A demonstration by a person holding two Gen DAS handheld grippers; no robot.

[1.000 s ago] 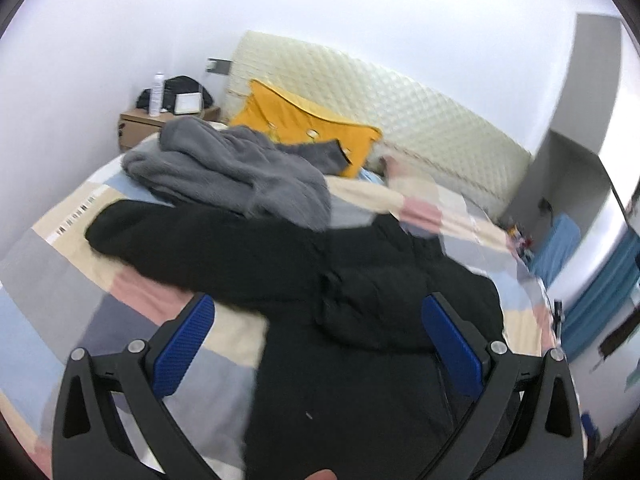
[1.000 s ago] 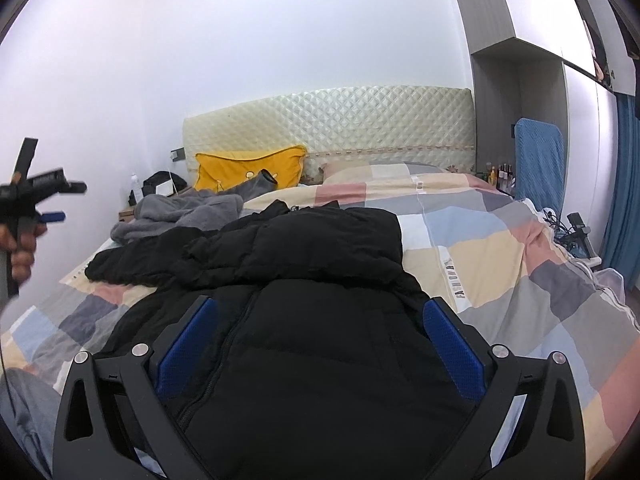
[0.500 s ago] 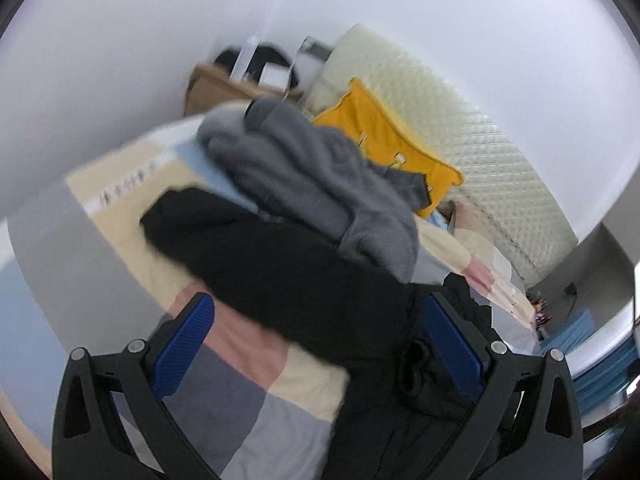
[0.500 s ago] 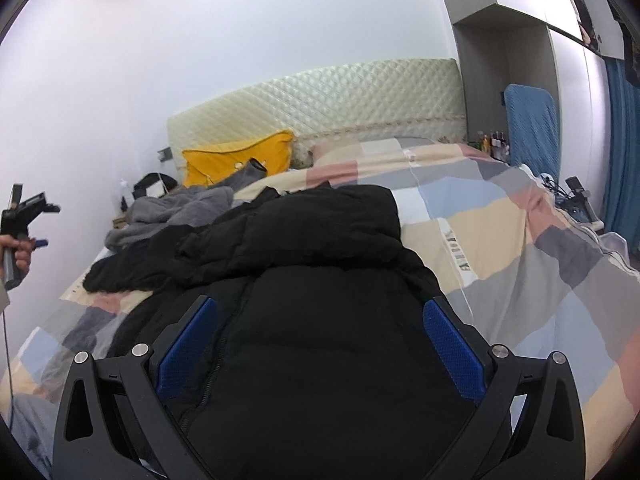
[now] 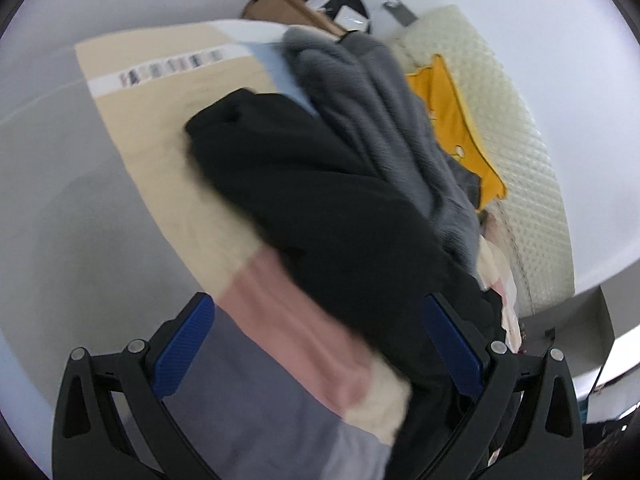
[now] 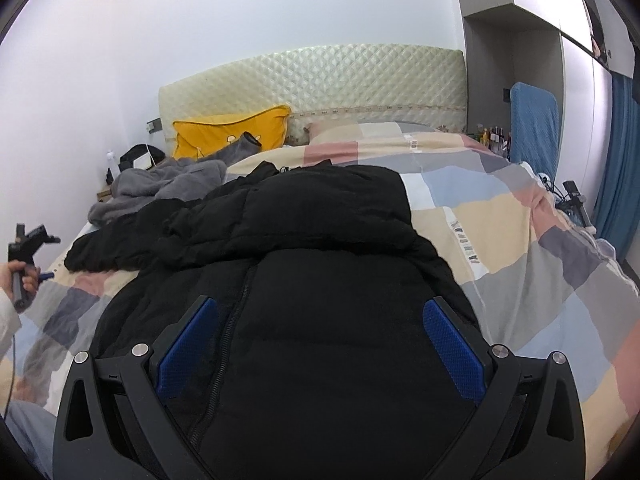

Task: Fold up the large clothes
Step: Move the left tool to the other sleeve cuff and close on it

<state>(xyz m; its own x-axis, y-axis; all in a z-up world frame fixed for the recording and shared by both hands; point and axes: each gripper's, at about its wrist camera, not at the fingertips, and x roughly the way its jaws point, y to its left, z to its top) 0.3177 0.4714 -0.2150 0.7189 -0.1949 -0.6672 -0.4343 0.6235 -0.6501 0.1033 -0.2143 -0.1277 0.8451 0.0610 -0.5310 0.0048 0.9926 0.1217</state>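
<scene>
A large black puffer jacket (image 6: 320,280) lies spread on the patchwork bedspread (image 6: 520,240), its zipper running down the middle and one sleeve (image 5: 304,184) stretched out to the left. My right gripper (image 6: 320,348) is open and empty, hovering over the jacket's body. My left gripper (image 5: 320,356) is open and empty, above the bedspread (image 5: 160,128) near the sleeve. The left gripper also shows at the far left of the right wrist view (image 6: 30,248), held in a hand.
A grey fleece garment (image 6: 160,188) is heaped beside the jacket, also in the left wrist view (image 5: 384,120). A yellow pillow (image 6: 232,132) leans on the quilted headboard (image 6: 320,76). A nightstand (image 5: 288,4) stands at the wall. A blue chair (image 6: 534,120) stands at the right.
My left gripper has swung left and tilted, moving from over the jacket's body to the sleeve end. My right gripper has stayed over the jacket, shifting only slightly.
</scene>
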